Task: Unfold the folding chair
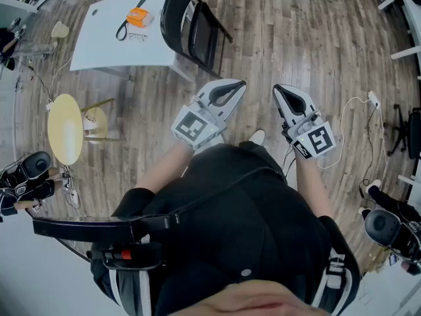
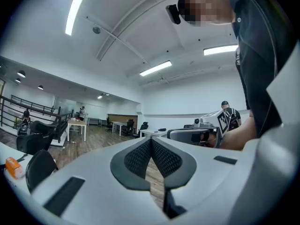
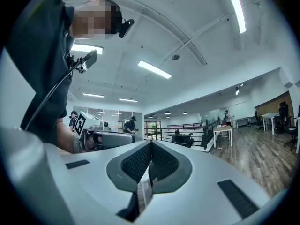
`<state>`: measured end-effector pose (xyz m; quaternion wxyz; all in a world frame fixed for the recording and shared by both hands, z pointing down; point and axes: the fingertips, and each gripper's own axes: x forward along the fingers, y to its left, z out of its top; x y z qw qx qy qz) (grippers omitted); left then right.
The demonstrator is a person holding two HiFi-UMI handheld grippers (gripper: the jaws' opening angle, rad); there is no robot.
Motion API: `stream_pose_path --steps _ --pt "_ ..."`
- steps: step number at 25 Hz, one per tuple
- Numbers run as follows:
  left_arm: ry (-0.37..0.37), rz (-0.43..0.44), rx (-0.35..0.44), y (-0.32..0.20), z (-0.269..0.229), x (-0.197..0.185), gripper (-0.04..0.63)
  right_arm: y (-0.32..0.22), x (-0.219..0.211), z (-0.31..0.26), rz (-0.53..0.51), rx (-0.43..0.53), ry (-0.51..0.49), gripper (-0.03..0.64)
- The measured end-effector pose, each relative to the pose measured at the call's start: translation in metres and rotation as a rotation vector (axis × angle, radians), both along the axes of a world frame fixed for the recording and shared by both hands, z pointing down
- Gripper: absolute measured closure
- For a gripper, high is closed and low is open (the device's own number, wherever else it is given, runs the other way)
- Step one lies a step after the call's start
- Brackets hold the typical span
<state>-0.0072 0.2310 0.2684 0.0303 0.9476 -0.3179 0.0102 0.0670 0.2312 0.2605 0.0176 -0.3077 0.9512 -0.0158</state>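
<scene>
The black folding chair (image 1: 194, 28) stands folded, leaning against the near side of the white table (image 1: 99, 41), some way ahead of both grippers. My left gripper (image 1: 241, 83) is held level in front of the person's body, shut with nothing between its pads. My right gripper (image 1: 277, 88) is beside it, also shut and empty. In the left gripper view the jaws (image 2: 151, 140) meet, and the chair's curved back (image 2: 38, 170) shows at the lower left. The right gripper view shows its own shut jaws (image 3: 150, 144) and the left gripper (image 3: 108, 138) off to the left.
On the white table lie an orange object (image 1: 139, 16) and a black strap (image 1: 122, 30). A round yellow stool (image 1: 64, 129) stands at the left. A white cable and plug (image 1: 368, 104) lie on the wooden floor at the right. Black equipment (image 1: 388, 226) sits at lower right.
</scene>
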Motion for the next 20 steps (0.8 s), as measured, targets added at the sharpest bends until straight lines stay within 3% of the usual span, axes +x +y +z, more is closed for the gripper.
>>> stream_pose_path --steps 12,16,20 --pt "0.023 -0.018 -0.008 -0.008 0.001 0.005 0.591 -0.005 -0.004 0.001 -0.038 -0.008 -0.052 0.609" --pt "0.073 0.002 -0.03 -0.006 -0.004 0.011 0.591 -0.003 0.001 -0.002 -0.045 0.008 -0.059 0.609" --pt "0.045 0.013 -0.04 -0.005 0.003 0.017 0.591 0.002 -0.006 -0.001 -0.1 0.032 -0.023 0.609"
